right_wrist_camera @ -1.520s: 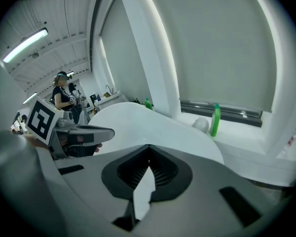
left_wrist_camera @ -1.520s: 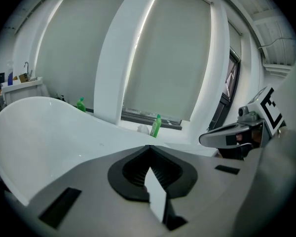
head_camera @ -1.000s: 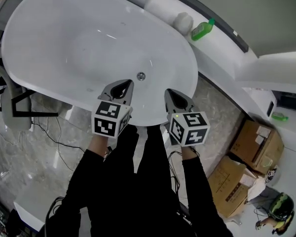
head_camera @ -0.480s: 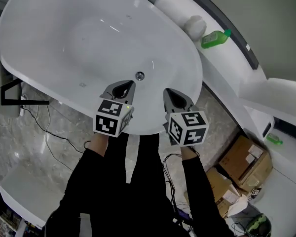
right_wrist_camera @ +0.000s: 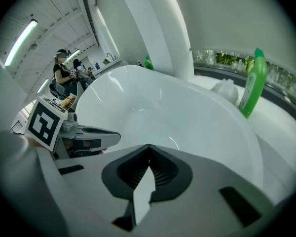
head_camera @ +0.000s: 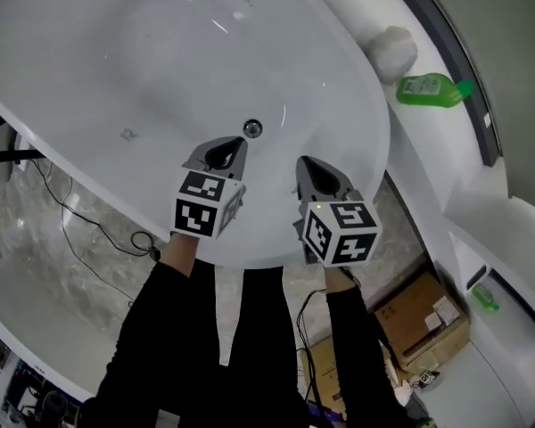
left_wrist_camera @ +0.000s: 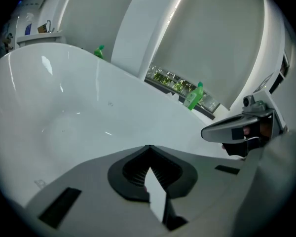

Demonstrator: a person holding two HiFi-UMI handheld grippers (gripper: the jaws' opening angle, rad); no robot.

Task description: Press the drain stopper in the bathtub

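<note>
hovering above the white bathtub, the left gripper and right gripper each have their fingers pressed together, pinching nothing. the drain stopper sits in the tub floor, just beyond the left gripper's tip in the head view. a green bottle stands on the ledge beside the tub.

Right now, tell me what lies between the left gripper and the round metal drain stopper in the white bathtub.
Nothing: in the head view, only the bare floor of the white bathtub separates the left gripper from the round metal drain stopper.
</note>
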